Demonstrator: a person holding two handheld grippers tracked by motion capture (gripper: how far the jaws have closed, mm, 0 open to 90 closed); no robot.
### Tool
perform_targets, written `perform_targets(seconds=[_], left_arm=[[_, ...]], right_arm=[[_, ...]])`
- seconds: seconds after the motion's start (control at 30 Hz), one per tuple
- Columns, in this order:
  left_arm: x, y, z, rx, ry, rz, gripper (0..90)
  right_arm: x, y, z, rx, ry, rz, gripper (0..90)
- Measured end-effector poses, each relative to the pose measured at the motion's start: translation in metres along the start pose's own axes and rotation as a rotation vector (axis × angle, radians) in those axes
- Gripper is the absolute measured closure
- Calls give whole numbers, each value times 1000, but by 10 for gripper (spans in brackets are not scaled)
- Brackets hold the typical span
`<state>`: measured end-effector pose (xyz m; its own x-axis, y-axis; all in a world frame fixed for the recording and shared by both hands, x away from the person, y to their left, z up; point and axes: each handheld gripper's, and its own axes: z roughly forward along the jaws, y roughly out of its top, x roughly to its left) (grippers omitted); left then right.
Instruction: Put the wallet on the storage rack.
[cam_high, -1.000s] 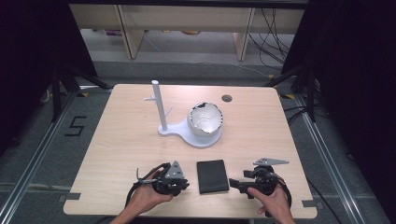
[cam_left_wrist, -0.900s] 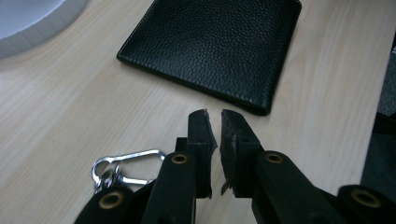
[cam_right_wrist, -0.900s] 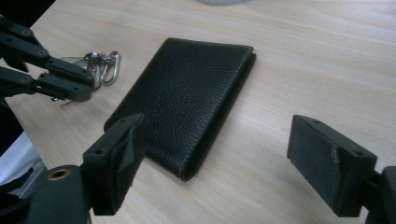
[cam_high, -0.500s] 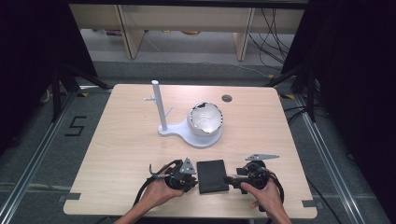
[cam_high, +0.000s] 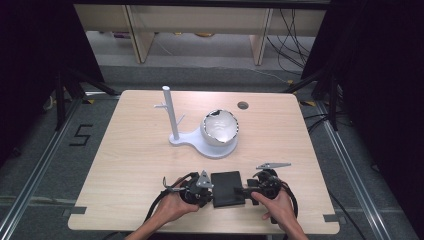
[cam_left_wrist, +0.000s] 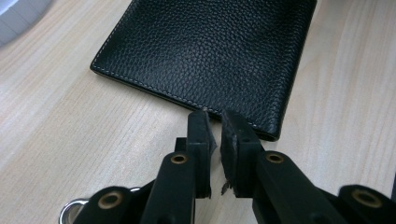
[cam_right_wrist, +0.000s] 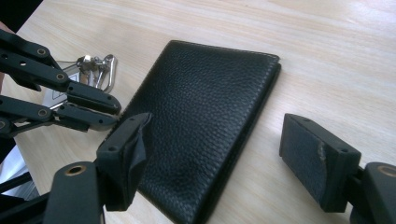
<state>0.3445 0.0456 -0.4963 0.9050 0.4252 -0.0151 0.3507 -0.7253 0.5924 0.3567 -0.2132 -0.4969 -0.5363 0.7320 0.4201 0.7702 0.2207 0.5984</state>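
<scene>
1. Now both grippers have closed in on the black pebbled-leather wallet (cam_high: 227, 188), flat at the table's near edge.
2. We see left gripper (cam_left_wrist: 214, 122) jaws nearly shut at its edge; right gripper (cam_right_wrist: 219, 154) jaws wide, straddling it.
3. We judge a grasp imminent.

A white stand (cam_high: 204, 144) sits mid-table (cam_high: 125, 160), its post (cam_high: 170, 114) upright at the left, a cracked white shell (cam_high: 219, 127) on its round base. A dark hole (cam_high: 243, 105) lies beyond, toward the table's far edge
</scene>
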Motion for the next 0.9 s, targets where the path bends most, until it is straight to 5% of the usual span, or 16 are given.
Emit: perform_targets(seconds=[0.27, 0.37, 0.6, 0.9], left_arm=[[-3, 0, 3, -18, -11, -38, 833], [-5, 1, 3, 5, -32, -7, 833], [-9, 3, 5, 1, -26, -9, 832], [-10, 4, 5, 9, -22, 9, 838]], right_arm=[[0, 4, 12, 9, 0, 39, 288], [0, 4, 14, 15, 14, 53, 292], [-1, 5, 15, 7, 19, 72, 317], [-6, -2, 11, -32, 65, 213, 407]])
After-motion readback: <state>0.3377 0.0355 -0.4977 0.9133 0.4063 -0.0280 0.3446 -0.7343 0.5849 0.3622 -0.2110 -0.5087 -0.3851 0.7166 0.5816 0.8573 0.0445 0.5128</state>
